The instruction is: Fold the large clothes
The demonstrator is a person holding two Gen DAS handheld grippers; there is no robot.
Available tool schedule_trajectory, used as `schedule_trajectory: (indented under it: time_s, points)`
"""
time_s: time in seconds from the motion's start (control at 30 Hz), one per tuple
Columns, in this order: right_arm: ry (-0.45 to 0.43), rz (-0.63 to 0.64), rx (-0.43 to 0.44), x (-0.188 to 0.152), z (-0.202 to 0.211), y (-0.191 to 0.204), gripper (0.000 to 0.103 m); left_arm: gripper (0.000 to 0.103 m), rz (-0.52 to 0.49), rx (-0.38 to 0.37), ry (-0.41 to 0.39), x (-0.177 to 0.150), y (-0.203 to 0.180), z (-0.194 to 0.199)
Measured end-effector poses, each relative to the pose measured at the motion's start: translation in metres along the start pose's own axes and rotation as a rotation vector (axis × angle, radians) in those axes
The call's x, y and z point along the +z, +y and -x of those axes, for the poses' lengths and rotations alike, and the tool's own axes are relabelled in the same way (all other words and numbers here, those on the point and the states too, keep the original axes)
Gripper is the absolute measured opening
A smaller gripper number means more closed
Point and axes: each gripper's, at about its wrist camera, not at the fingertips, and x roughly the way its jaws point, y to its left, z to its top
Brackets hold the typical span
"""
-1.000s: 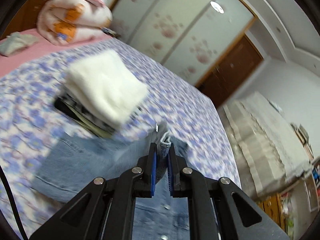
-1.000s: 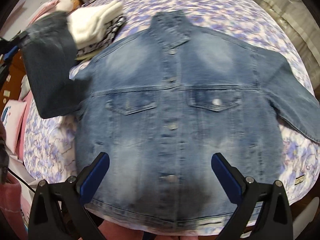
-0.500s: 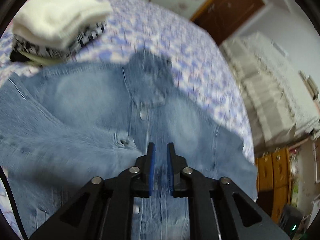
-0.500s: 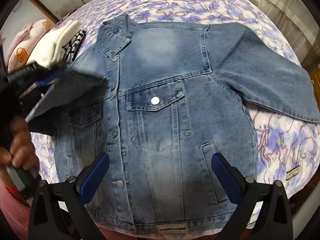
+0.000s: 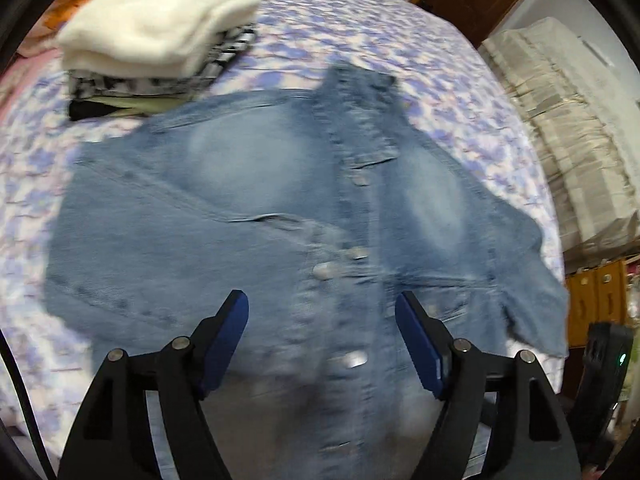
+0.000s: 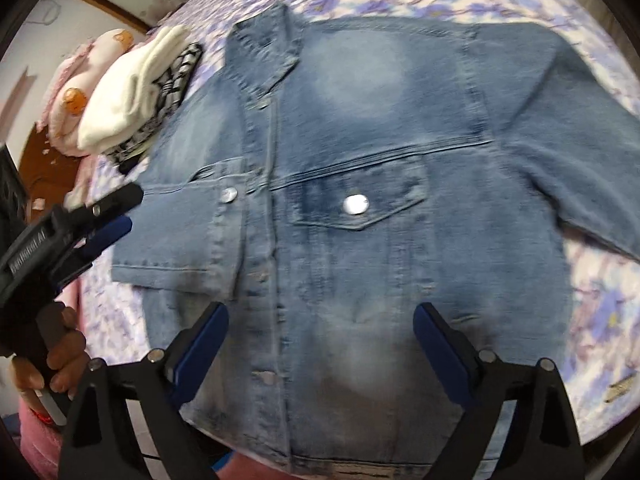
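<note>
Since half a second ago, my left gripper (image 5: 322,328) has let go of the sleeve cuff it was pinching and its blue-padded fingers now stand spread wide, empty, above the jacket front. That left sleeve (image 6: 176,236) now lies folded across the chest of the denim jacket (image 6: 360,208), its cuff edge straight and its metal snap showing just beside the button placket. I note the jacket spread front-up and buttoned on the floral bedspread (image 5: 360,32), collar toward the far side, hem toward me. Its cloth is mid-blue washed denim, faded paler at the shoulders and lower front, with raised double seams, a pointed flap pocket and round silver snaps. One sleeve (image 6: 568,152) lies extended flat toward the bed edge on the right of the right wrist view. My right gripper (image 6: 320,344) hovers over the lower front panel with its fingers apart and nothing between them; I cannot tell whether they touch the cloth. Motion blur softens both views. Beyond the collar sits a stack of folded clothes (image 5: 160,40): a thick, fluffy cream garment on top, a black-and-white patterned piece beneath, darker layers at the bottom. In the right wrist view a bare hand (image 6: 56,364) grips the black handle of the left tool.
</note>
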Motion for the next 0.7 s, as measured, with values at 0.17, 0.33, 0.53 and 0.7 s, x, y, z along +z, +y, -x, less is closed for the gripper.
schedule_trajectory:
  time_s: [0.17, 0.33, 0.53, 0.7]
  points:
    - [0.054, 0.014, 0.106, -0.004, -0.023, 0.025, 0.084, 0.078, 0.015, 0.127, 0.018, -0.013, 0.051, 0.014]
    - [0.110, -0.026, 0.196, -0.012, -0.055, 0.048, 0.072, 0.078, 0.075, 0.193, 0.055, -0.032, 0.109, 0.020]
    - [0.153, -0.093, 0.208, -0.009, -0.095, 0.065, 0.061, 0.078, 0.109, 0.225, 0.116, -0.051, 0.171, 0.009]
    - [0.145, -0.143, 0.186, 0.004, -0.117, 0.079, 0.060, 0.078, 0.111, 0.218, 0.152, -0.058, 0.200, -0.007]
